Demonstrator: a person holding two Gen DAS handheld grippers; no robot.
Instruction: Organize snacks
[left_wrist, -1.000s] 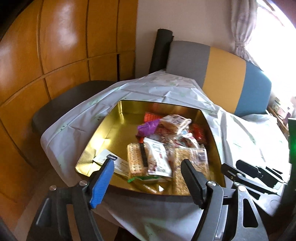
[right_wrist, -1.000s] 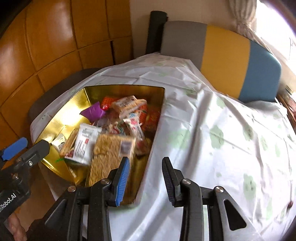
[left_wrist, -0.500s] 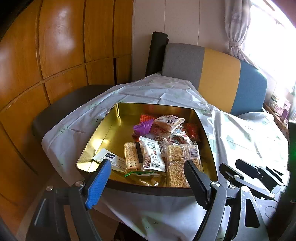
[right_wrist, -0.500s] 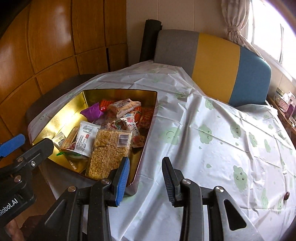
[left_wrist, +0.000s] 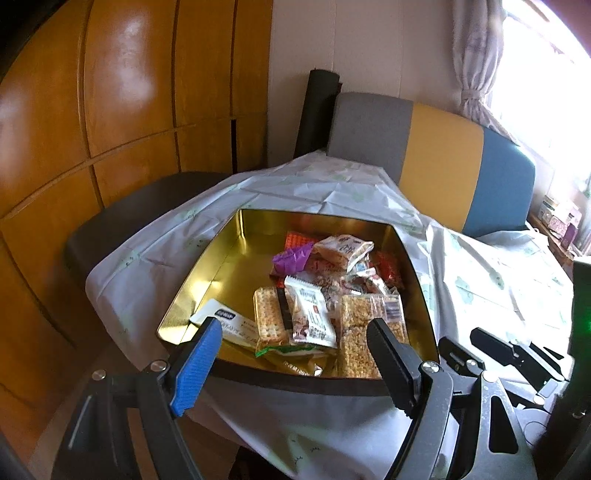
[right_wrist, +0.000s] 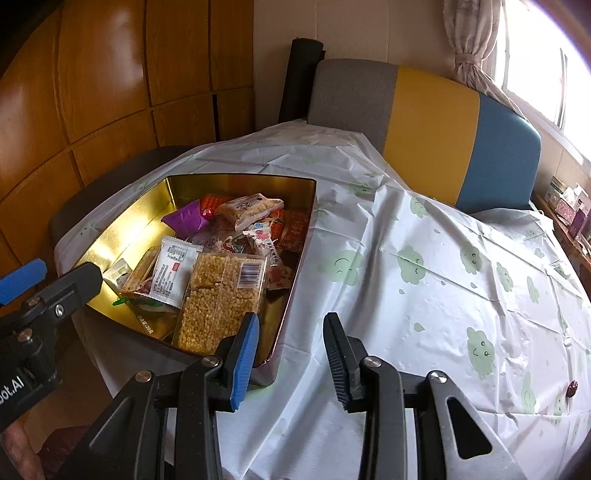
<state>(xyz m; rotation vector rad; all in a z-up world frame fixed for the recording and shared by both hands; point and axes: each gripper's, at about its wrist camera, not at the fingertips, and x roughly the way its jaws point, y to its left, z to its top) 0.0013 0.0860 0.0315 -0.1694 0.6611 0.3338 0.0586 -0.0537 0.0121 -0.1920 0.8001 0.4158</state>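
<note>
Hovering with both grippers empty before a gold tin (left_wrist: 207, 280) in which all the visible snacks lie.

Left gripper (left_wrist: 291, 354) has its jaws wide apart at the lower middle of its view, facing the tin's near rim; right gripper (right_wrist: 290, 347) has its jaws parted with nothing between them, over the cloud-print tablecloth (right_wrist: 443, 280) just right of the tin. Snacks crowd the tin's right half: a puffed-grain bar pack (right_wrist: 218, 295) nearest, a white sachet (left_wrist: 310, 310) and cracker pack (left_wrist: 267, 314) beside it, a purple wrapper (left_wrist: 290, 257) farther back. This fits sorting either finished or about to start; any pick should probably take one top packet by its edge. Packets underneath are overlapped, labels unreadable, and the tin's near wall is hidden behind the fingers.
</note>
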